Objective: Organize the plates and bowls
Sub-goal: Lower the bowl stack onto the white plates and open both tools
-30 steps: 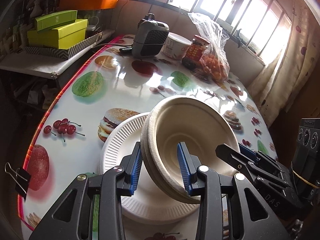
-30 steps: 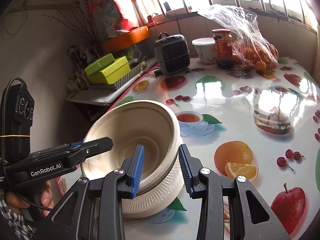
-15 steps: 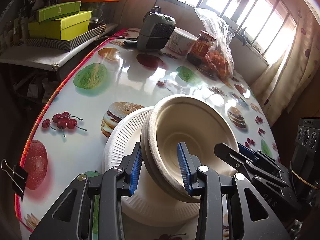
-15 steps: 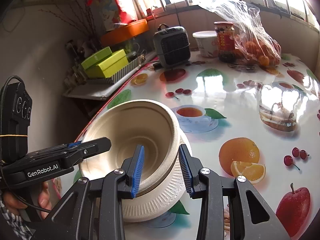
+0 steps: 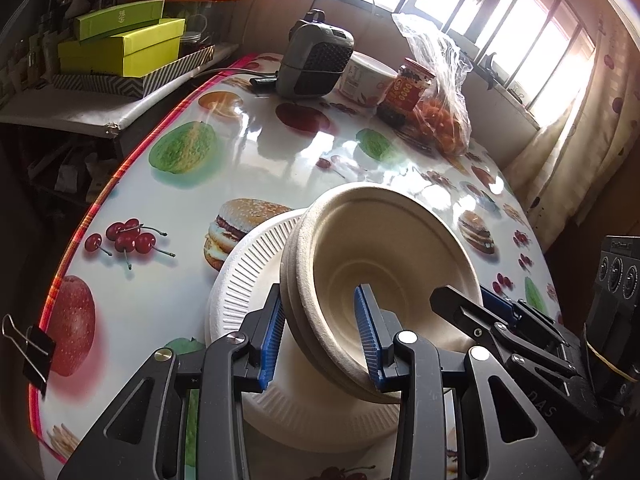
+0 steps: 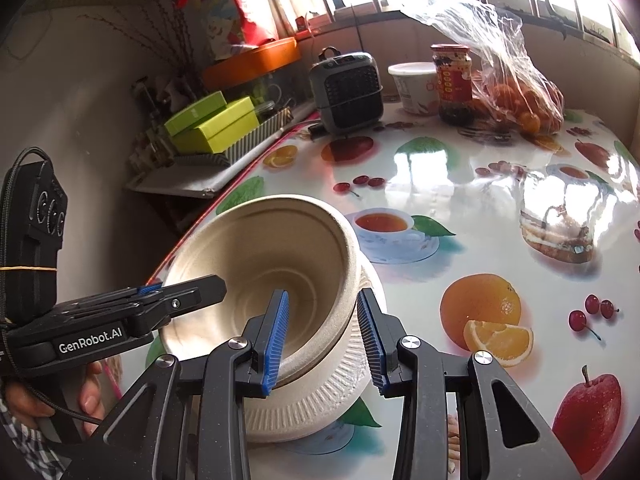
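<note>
No real change over the last second. Left gripper and right gripper fingers each clamped on the bowls' rim, tilted over plates near table edge. Stacking unfinished.

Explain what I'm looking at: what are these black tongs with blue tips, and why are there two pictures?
There is no robot arm here. A person holds one claw in each hand, and each claw carries a wide-angle camera that looks along its two blue-padded fingers. One picture comes from the left claw, the other from the right claw. Each view also shows the other claw at its edge. Both claws grip the rim of a tilted stack of beige bowls, with one finger inside and one outside. The bowls sit on a stack of white ribbed plates on the fruit-print table. At the table's far end stand a heater, a tub, a jar and a bag of oranges.
</note>
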